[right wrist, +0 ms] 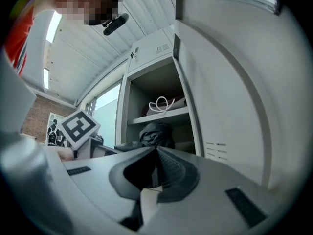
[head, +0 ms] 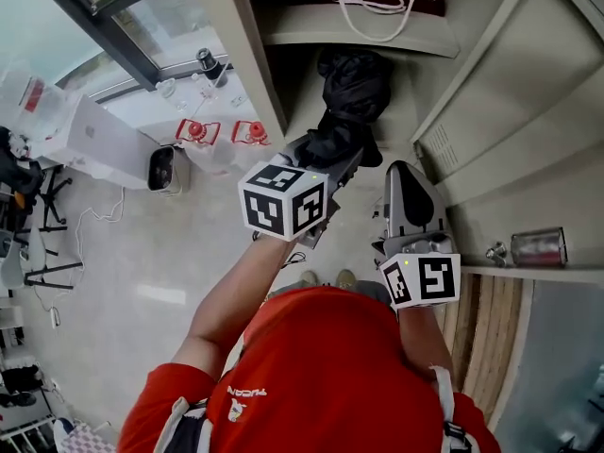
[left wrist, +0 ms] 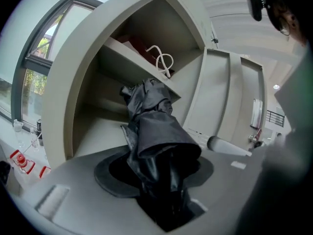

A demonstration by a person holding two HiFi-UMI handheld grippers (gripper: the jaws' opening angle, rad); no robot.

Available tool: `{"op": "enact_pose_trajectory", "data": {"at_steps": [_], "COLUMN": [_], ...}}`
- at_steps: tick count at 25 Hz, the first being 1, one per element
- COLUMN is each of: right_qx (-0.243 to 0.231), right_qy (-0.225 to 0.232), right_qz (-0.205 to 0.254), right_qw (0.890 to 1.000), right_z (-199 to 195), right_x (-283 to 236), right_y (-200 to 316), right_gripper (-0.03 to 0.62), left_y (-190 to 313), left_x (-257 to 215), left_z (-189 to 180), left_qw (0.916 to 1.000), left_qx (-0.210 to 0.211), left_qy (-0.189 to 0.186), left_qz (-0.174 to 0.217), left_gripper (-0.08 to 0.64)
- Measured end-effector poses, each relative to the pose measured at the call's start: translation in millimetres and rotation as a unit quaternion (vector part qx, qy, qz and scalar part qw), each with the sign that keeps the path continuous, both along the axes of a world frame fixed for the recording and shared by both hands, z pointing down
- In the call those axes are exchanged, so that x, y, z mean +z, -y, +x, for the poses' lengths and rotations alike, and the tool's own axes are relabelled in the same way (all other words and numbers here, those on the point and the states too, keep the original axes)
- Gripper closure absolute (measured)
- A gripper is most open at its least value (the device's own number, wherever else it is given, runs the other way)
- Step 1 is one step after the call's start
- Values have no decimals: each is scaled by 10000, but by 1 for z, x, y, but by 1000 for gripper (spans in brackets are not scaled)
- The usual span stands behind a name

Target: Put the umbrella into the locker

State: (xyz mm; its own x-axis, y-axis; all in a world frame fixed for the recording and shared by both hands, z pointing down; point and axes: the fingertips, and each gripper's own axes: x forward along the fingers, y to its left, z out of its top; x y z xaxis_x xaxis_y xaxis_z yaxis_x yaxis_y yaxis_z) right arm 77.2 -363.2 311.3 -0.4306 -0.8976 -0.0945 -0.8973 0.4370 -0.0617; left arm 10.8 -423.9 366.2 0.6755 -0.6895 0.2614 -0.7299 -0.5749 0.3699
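step: stow | left hand-held gripper (left wrist: 164, 185) pinching folded black umbrella (left wrist: 155, 131), far end entering locker (left wrist: 68, 106) under shelf (left wrist: 132, 58) | right hand-held gripper (right wrist: 155, 155) pressed together, empty | advice: push deep, below shelf edge, before releasing

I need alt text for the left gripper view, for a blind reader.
The left gripper holds a black folded umbrella that reaches into the open locker. A white cord lies on the shelf above it.
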Motion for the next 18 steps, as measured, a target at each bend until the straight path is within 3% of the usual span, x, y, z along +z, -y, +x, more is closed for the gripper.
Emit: {"op": "enact_pose_trajectory", "data": {"at_steps": [5,18], "right_qx": [-105,-389], "right_qy": [138,322], "right_qz": [98,72], "right_qw": [9998,9987], "right_z": [0,-7], "right_x": [-8,-4], "right_y": [-9,-34], "right_gripper": [589,589], "left_y": [16,63], "left_x": [1,1], "left_z": [4,19], "left_qw": [9988,9941], "left_qx": [-64,29], "left_qy": [306,614], "left_qz": [-377,-893], "left_gripper": [353,351]}}
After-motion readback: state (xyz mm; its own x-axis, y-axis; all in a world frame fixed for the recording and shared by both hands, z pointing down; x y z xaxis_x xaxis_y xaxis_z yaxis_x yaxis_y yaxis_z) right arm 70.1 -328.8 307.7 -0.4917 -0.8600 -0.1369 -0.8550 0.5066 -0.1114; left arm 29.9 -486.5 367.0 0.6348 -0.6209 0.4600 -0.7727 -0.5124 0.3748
